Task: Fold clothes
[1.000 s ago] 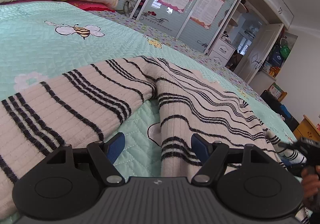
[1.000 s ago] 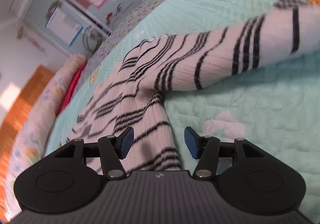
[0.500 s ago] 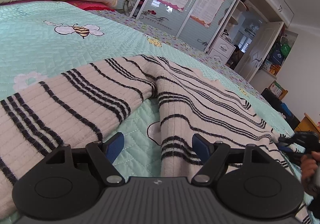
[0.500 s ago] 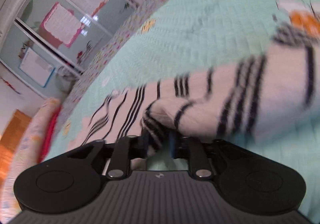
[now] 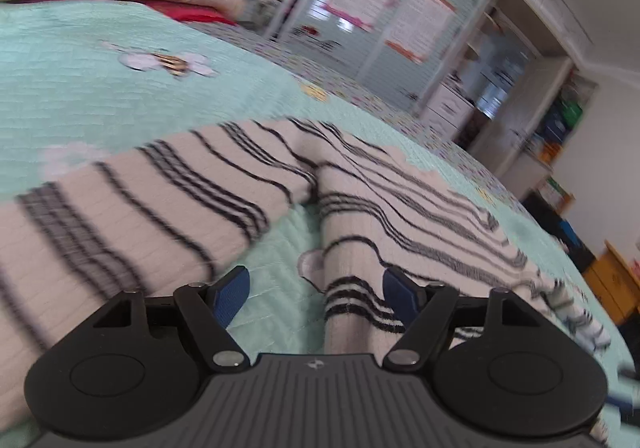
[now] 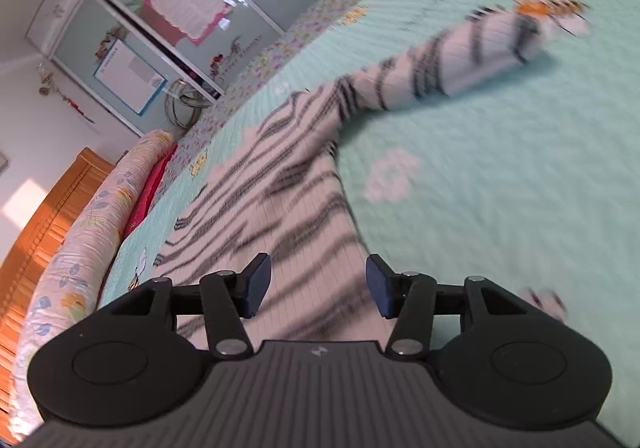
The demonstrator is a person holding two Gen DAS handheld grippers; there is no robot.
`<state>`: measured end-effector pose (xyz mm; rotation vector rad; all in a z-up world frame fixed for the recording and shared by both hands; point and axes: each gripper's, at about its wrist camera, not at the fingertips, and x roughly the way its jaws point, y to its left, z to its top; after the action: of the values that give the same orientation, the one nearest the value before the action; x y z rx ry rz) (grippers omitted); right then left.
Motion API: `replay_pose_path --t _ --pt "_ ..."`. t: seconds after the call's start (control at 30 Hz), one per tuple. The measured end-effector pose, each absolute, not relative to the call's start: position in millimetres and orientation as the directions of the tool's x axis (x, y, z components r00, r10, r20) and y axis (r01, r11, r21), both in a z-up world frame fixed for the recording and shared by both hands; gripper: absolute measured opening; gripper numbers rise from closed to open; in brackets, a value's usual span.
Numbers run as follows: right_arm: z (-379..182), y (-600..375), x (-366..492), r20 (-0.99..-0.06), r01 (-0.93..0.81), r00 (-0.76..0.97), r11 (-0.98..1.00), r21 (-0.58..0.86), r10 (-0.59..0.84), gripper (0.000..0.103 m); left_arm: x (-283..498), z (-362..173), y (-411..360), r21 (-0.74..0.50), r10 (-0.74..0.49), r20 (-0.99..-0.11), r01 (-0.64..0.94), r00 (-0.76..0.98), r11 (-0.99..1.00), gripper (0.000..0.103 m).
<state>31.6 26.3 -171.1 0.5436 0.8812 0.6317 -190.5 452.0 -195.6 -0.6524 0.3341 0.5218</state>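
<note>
Both my grippers hang wide open over the sweater, gripping nothing.

On my left gripper the blue pads stand far apart; the sweater lies spread on the green quilt, a hem edge running up between the pads, with one sleeve stretching off to the near left. I can't tell if the pads touch the cloth. My right gripper is spread just as wide above the sweater body, its right pad near the side edge; the other sleeve reaches to the far right, ending by a bee print. Pillows line the far left.
</note>
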Motion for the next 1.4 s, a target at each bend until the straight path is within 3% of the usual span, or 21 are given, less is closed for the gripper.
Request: replay_pose_path --t 0.17,0.43,0.77,0.87,0.97,1.03,1.07,1.1,1.13,1.23,1.4 --pt "-170.7 -14.6 -4.8 -0.552 -0.263 0.466 0.704 0.660 0.691 0.060 -250.2 -167.5 423.6 -0.580 0.286 -0.462 -0.530 0.839 0.618 0.076" --pt "-197.4 -62.5 -28.6 -0.543 -0.165 0.397 0.640 0.750 0.739 0.061 -347.5 -188.5 353.3 -0.572 0.191 -0.605 -0.589 0.773 0.571 0.077" --pt "-209.8 -67.8 -48.1 -0.496 -0.155 0.310 0.558 0.815 0.811 0.060 -341.6 -189.7 325.7 -0.646 0.065 -0.599 -0.530 0.798 0.550 0.081" --pt "-214.2 -65.9 -46.2 -0.496 -0.138 0.305 0.553 0.821 0.813 0.051 -332.0 -194.6 324.5 -0.698 0.012 -0.589 -0.515 0.808 0.497 0.081" --pt "-217.5 -60.0 -44.5 -0.533 -0.136 0.302 0.589 0.797 0.791 0.031 -321.5 -196.2 324.6 -0.708 0.000 -0.596 -0.526 0.803 0.470 0.080" --pt "-218.8 -54.8 -43.9 -0.564 -0.139 0.303 0.621 0.771 0.768 0.010 -314.1 -195.2 321.9 -0.680 0.013 -0.614 -0.538 0.789 0.498 0.071" --pt "-218.7 -52.4 -44.4 -0.576 -0.142 0.306 0.635 0.759 0.758 0.008 -311.0 -194.7 320.4 -0.666 0.017 -0.622 -0.540 0.783 0.514 0.049" --pt "-218.0 -50.7 -45.5 -0.583 -0.147 0.312 0.644 0.750 0.750 0.007 -310.0 -194.6 320.3 -0.661 0.017 -0.626 -0.542 0.780 0.519 0.014" --pt "-217.2 -49.4 -46.7 -0.588 -0.153 0.318 0.653 0.742 0.743 0.006 -312.1 -194.4 321.4 -0.665 0.020 -0.624 -0.545 0.781 0.510 0.009" --pt "-207.1 -48.9 -58.1 -0.587 -0.168 0.327 0.657 0.735 0.740 0.004 -319.5 -192.9 323.6 -0.666 0.036 -0.623 -0.554 0.782 0.499 0.008" --pt "-162.8 -55.4 -110.0 -0.465 -0.297 0.277 0.535 0.791 0.841 0.004 -333.7 -189.3 324.6 -0.645 0.071 -0.625 -0.565 0.777 0.515 0.004"
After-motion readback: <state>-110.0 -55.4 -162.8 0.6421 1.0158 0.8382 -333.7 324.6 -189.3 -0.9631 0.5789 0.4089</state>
